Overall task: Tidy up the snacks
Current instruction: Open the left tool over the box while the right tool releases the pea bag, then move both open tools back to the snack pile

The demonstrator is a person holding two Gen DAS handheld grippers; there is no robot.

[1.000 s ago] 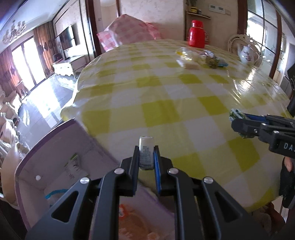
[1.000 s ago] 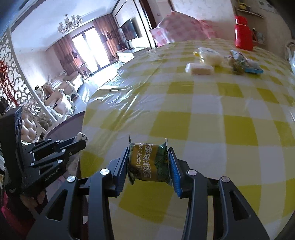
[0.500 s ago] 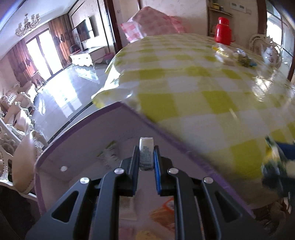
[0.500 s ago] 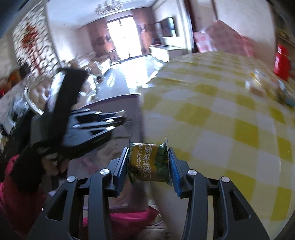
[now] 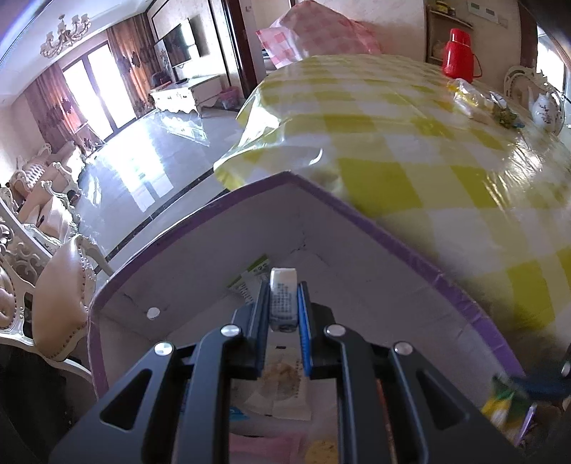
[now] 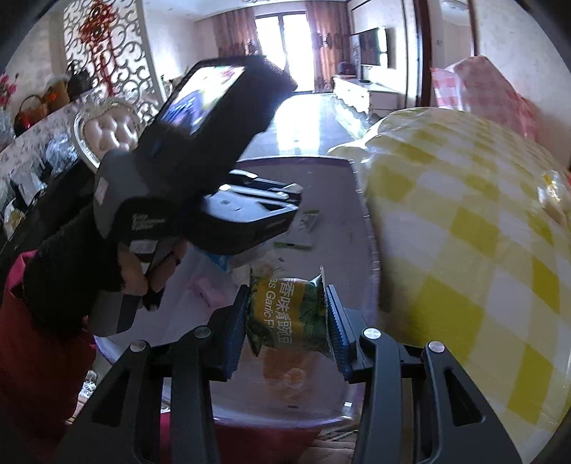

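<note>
both grippers now off the table [image 5: 410,150], over the purple-rimmed box [image 5: 357,210]: left gripper [image 5: 283,303] pinching a white packet [image 5: 283,296], right gripper [image 6: 289,314] a green one [image 6: 289,310]

Swung both tongs off the counter [image 5: 410,142] to over the purple-rimmed box [image 5: 357,210]; left tongs [image 5: 283,303], right tongs [image 6: 287,314] now above its contents.

table: round, yellow-and-white check cloth [image 5: 392,153], glossy cover
thermos: red [image 5: 460,53], upright at far table edge
teapot: white, floral [image 5: 544,109], far right on table
pink check bundle [image 5: 321,32]: behind table
chandelier [image 5: 62,34]: on ceiling
TV [image 5: 182,41]: on wall, white cabinet [image 5: 182,96] below
chair: cream padded back [image 5: 60,296], left of view
floor [image 5: 142,150]: shiny, window glare
</note>
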